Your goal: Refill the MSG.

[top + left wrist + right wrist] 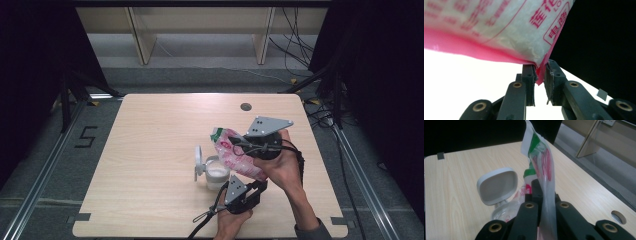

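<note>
A pink and white plastic bag (234, 151) with a green top hangs tilted above the table (150, 150). My right gripper (240, 145) is shut on its upper part, and the clear film (541, 157) rises between the jaws (544, 192). My left gripper (259, 183) is at the bag's lower end. In the left gripper view the bag's pink corner (539, 75) hangs in the gap between the jaws (540, 68), which stand apart. Under the bag is a clear container (217, 176) with white powder inside, its white lid (198, 156) flipped open.
A round cable hole (245, 106) sits near the table's far edge. Wooden shelving legs (142, 45) and loose cables (295, 45) lie on the floor beyond. The light wood tabletop stretches left of the container. Metal floor rails (40, 175) run along both sides.
</note>
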`<action>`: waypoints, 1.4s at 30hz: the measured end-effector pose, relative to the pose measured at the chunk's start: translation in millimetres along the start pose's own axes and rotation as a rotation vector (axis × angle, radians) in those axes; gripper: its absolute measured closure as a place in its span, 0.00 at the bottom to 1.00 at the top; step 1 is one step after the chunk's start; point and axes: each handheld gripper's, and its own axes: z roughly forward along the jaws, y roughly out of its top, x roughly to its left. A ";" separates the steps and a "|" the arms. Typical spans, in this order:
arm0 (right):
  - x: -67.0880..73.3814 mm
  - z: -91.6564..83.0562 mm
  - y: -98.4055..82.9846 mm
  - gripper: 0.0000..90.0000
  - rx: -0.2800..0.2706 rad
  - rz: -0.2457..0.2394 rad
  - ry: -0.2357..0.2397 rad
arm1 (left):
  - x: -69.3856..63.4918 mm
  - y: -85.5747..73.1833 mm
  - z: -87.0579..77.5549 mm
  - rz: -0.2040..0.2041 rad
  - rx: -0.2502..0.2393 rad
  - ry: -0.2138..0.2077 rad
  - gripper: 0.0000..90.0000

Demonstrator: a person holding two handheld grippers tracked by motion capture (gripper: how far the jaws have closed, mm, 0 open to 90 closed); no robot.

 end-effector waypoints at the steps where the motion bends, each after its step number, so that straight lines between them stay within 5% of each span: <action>1: -1.3 -1.4 -1.6 1.00 -0.011 0.010 0.002 | -0.1 -0.4 -0.6 0.003 -0.001 -0.003 0.85; 8: -7.4 -13.2 -9.1 1.00 -0.049 0.059 0.018 | 1.3 -1.5 -5.0 0.056 0.006 0.000 0.77; 13: -12.0 -21.0 -17.2 1.00 -0.095 0.098 0.037 | 1.9 1.7 -12.6 0.124 0.066 0.018 0.68; 19: -20.9 -31.8 -26.7 1.00 -0.152 0.123 0.052 | 4.2 5.5 -21.6 0.145 0.076 0.013 0.63; 22: -22.7 -35.7 -30.6 1.00 -0.139 0.133 0.043 | -2.2 7.2 -23.3 0.135 0.053 -0.004 0.58; 24: -23.8 -36.7 -33.3 1.00 -0.137 0.146 0.041 | -5.3 8.0 -27.9 0.169 0.078 -0.006 0.56; 32: -27.7 -38.9 -43.5 1.00 -0.139 0.177 0.040 | -3.6 4.2 -42.5 0.169 0.101 -0.017 0.54; 33: -27.4 -38.7 -44.9 1.00 -0.137 0.190 0.042 | -0.4 4.1 -45.9 0.199 0.098 -0.025 0.54; 35: -28.1 -37.4 -48.4 1.00 -0.136 0.198 0.039 | 1.1 3.8 -52.6 0.160 0.108 0.005 0.54; 36: -30.4 -36.2 -50.7 1.00 -0.135 0.182 0.048 | 2.5 4.2 -53.7 0.154 0.098 -0.014 0.54; 39: -29.5 -33.3 -56.0 1.00 -0.128 0.209 0.056 | 3.7 6.0 -59.9 0.219 0.115 -0.014 0.53; 42: -31.0 -32.3 -62.0 1.00 -0.121 0.218 0.052 | 3.2 5.2 -66.6 0.225 0.119 -0.007 0.50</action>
